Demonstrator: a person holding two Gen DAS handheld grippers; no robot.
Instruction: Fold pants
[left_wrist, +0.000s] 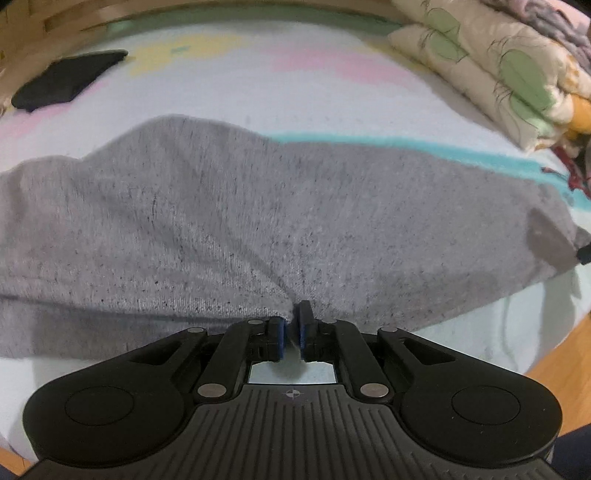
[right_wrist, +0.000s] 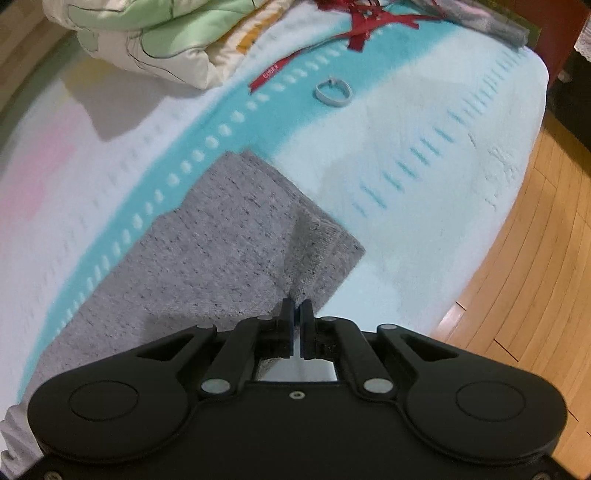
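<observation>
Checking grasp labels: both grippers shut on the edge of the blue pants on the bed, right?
Not blue. The pants are heather grey, as both wrist views show. The rest holds: the left gripper and right gripper are each shut on the fabric edge, on the bed.

- The left gripper (left_wrist: 294, 325) is matte black plastic, its two fingers faced with blue pads (left_wrist: 281, 338).
- Silver rivets pin its linkage arms; a ribbed plate bears a small crosshair mark.
- The right gripper (right_wrist: 296, 325) matches, with a smooth body and one small screw.
</observation>
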